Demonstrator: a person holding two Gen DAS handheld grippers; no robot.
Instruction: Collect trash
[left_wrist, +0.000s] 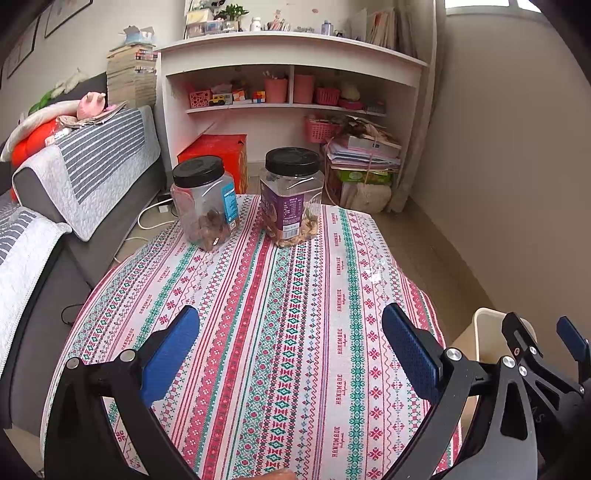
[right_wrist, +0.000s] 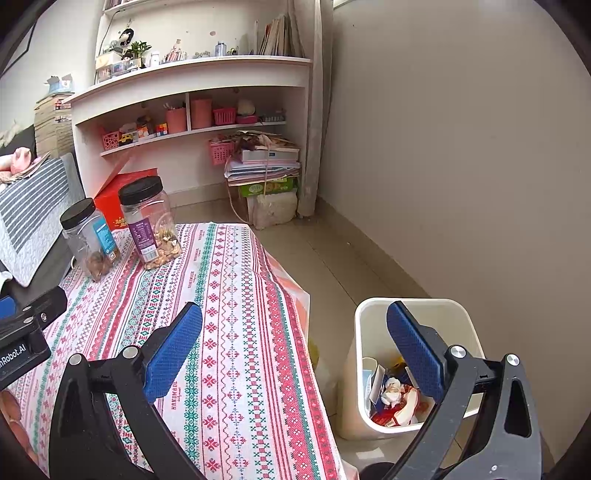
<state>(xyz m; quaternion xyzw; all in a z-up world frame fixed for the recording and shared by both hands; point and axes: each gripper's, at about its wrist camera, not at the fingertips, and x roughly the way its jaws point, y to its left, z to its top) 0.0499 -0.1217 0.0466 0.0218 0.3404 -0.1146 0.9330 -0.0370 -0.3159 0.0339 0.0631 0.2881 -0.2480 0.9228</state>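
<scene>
A cream trash bin (right_wrist: 458, 317) stands on the floor right of the table and holds several wrappers and crumpled papers (right_wrist: 395, 402). Its rim shows in the left wrist view (left_wrist: 487, 325). My right gripper (right_wrist: 295, 325) is open and empty, its left finger over the table's right edge and its right finger over the bin. My left gripper (left_wrist: 290, 328) is open and empty above the patterned tablecloth (left_wrist: 280, 332). A small piece of clear film (left_wrist: 376, 271) lies near the table's right edge.
Two clear jars with black lids, one blue-labelled (left_wrist: 205, 203) and one purple-labelled (left_wrist: 291, 195), stand at the table's far end. A grey sofa (left_wrist: 92, 192) is on the left, a white shelf unit (left_wrist: 288, 92) behind, a wall (right_wrist: 461, 166) on the right.
</scene>
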